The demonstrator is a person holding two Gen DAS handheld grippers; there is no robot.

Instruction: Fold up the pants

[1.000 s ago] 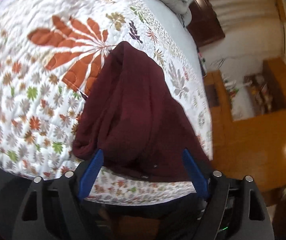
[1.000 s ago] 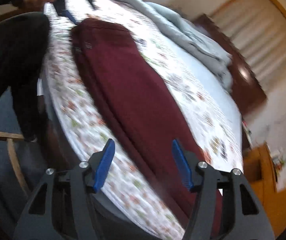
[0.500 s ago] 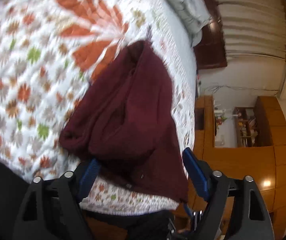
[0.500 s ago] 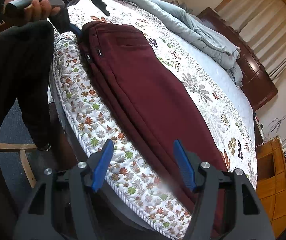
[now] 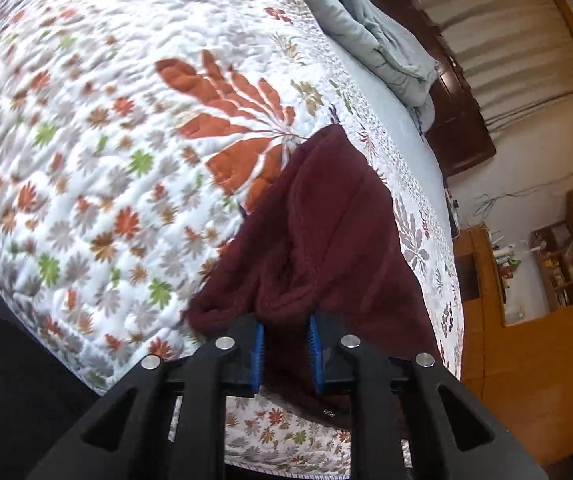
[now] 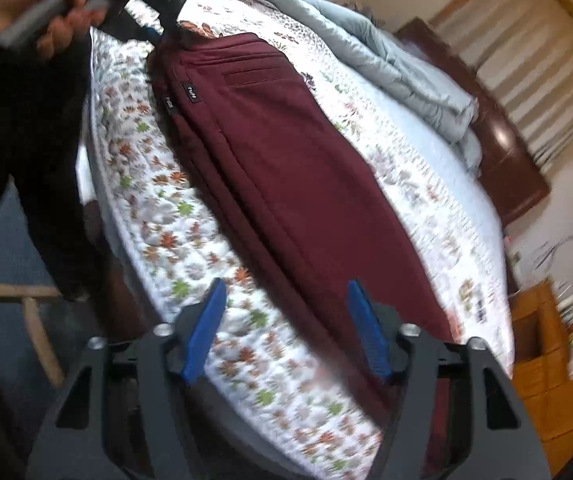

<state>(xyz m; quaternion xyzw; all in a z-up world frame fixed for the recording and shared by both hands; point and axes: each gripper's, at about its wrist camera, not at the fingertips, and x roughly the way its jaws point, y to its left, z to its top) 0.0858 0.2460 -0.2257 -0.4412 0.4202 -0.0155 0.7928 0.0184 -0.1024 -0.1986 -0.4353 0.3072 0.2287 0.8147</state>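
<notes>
1. Left wrist view: the left claw [image 5: 285, 334] is clamped on a bunched fold of the maroon pants [image 5: 326, 232] at their near end, blue pads [image 5: 257, 354] pressing the cloth from both sides. The pants run away from the claw across a flower-quilted bed [image 5: 86, 160], close to its right edge. A small dark tag on the cloth below the claw carries writing too small to read.
2. Right wrist view: the right claw [image 6: 286, 328] stands half open and is closing (nothing pinched yet), poised over the pants [image 6: 286, 168] where the leg end reaches the bed's [image 6: 158, 224] near edge; cloth lies between and beyond its fingers [image 6: 204, 332]. The pants stretch lengthwise up the bed to the waistband, where a hand [image 6: 42, 12] holds the left claw [image 6: 154, 34]. Two small black labels near the waistband show pale letters, blurred beyond reading.
</notes>
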